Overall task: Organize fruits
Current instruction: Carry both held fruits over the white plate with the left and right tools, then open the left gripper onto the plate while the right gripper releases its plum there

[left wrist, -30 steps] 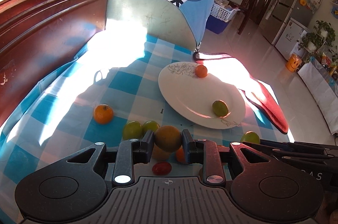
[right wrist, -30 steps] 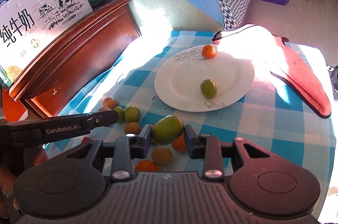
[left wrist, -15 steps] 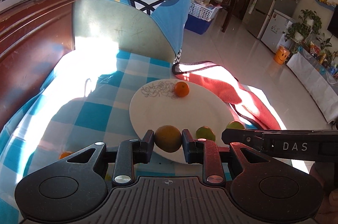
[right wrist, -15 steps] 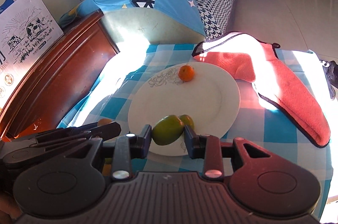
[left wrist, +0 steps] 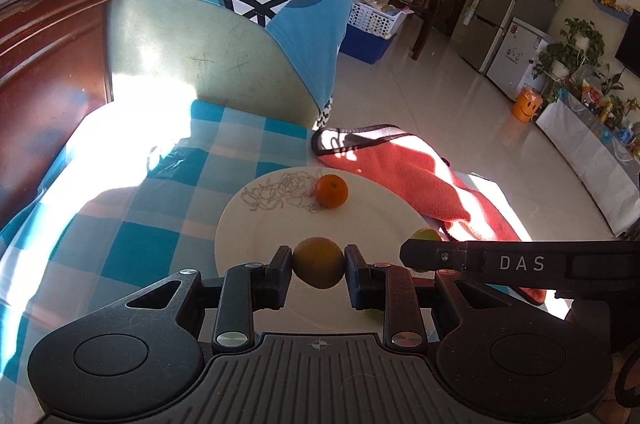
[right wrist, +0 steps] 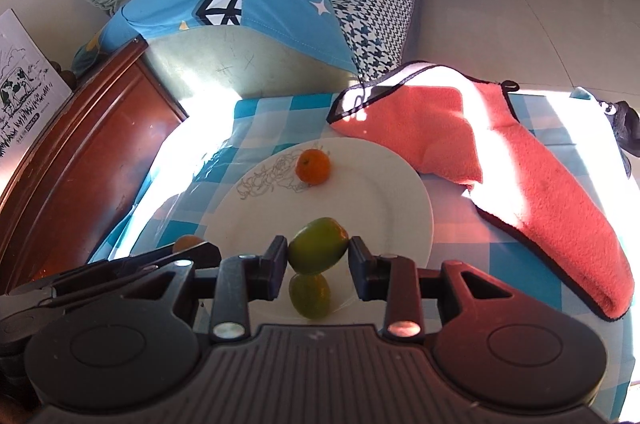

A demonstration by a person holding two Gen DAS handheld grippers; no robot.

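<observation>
A yellow-orange fruit (left wrist: 319, 262) sits clamped between the pads of the left gripper (left wrist: 319, 274), held above the near part of the white plate (left wrist: 256, 220). A green fruit (right wrist: 318, 250) is gripped likewise in the right gripper (right wrist: 319, 264), over the same plate's near edge. On the plate lie a small orange (right wrist: 313, 166) beside the line drawing and a second green fruit (right wrist: 310, 295) below the held one. The plate rests on a blue checked cloth (left wrist: 132, 224); a red towel (right wrist: 520, 160) lies beside it.
</observation>
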